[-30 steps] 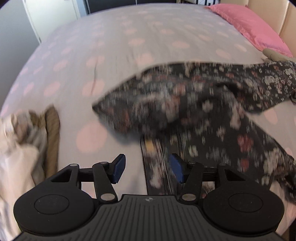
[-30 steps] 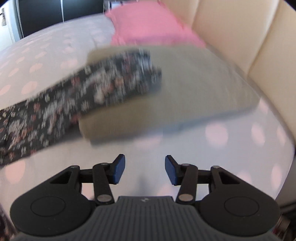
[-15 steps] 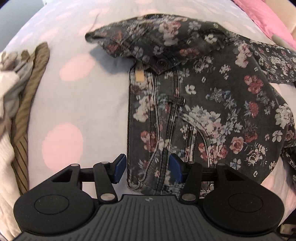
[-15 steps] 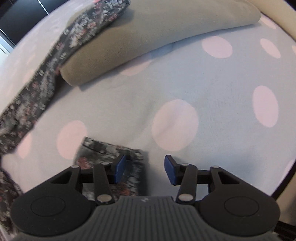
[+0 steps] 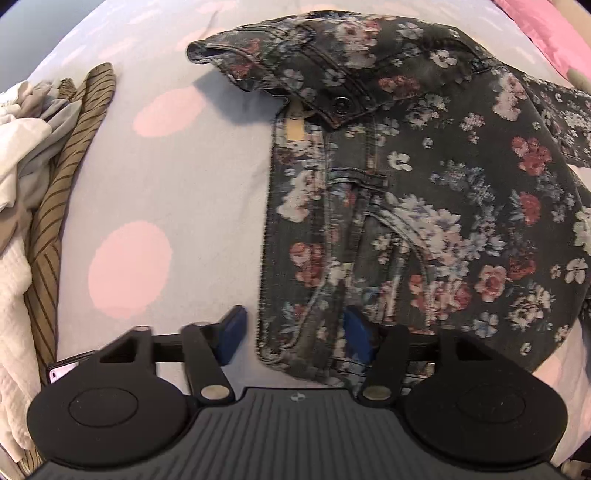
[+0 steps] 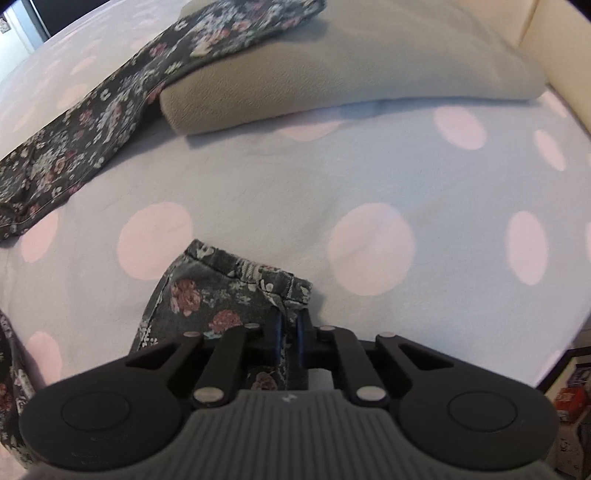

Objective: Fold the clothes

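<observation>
Dark floral jeans lie crumpled on the dotted bed sheet, with the waistband and button toward the top. My left gripper points down at the near hem corner. Its jaws are closing with that fabric edge between them, and the left pad still stands clear of the cloth. In the right wrist view, another corner of the jeans lies by the bed's edge. My right gripper is closing on it, its pads pinching the seam. One jeans leg stretches away to the upper left.
A folded beige garment lies behind, with the jeans leg draped over it. A heap of white and striped brown clothes sits at the left. A pink pillow and a cream headboard are at the far side. The mattress drops off at lower right.
Both grippers came down onto the jeans. The left one's jaws narrowed around the hem corner. The right one moved from above the beige garment to the jeans corner and closed on it.
</observation>
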Tool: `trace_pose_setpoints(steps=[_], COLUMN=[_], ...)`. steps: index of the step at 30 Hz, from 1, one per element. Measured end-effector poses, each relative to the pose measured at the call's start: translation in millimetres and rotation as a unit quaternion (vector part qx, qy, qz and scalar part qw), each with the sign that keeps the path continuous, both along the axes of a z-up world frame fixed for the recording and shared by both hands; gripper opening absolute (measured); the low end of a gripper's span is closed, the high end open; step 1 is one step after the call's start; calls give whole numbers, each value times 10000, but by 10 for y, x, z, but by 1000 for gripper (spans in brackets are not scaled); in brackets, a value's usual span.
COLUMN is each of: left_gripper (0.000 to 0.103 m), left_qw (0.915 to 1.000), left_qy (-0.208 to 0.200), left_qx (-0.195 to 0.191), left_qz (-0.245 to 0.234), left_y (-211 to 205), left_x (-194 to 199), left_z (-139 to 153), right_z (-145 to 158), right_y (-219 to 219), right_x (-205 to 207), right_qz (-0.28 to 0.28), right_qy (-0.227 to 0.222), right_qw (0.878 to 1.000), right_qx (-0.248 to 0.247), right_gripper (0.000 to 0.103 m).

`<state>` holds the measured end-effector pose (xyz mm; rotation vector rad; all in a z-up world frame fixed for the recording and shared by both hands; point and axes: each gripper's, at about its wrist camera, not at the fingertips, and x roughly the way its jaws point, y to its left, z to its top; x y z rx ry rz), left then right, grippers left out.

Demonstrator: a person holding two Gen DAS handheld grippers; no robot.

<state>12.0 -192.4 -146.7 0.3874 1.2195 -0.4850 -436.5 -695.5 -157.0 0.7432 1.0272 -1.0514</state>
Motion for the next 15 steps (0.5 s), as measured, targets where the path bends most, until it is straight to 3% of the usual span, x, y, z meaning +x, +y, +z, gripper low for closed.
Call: trace_pose_setpoints(steps=[2,4,8,15], left_gripper=[31,9,7,6], left_qw=[9999,9993,9994,9951], left_qy=[-50,-197,-155,-468], left_qx=[73,225,218,673], left_qz=[-127,-205,-237,-553], left_y=[-39,-63,-30,-39], left_x=[-41,-82,-122,-233], left_z=[64,161,480,999], right_z=[111,235,530,1169], right_y=[3,-7,-60,-206], right_x=[-95,-210,-534,-1339], right_qz=[-157,-344,-875,-1817], right_qy=[93,203,384,279], right_qw=[9998,9989,9941,9784], right_qx=[-124,-247,-508,-951], right_gripper=[8,8,7,7])
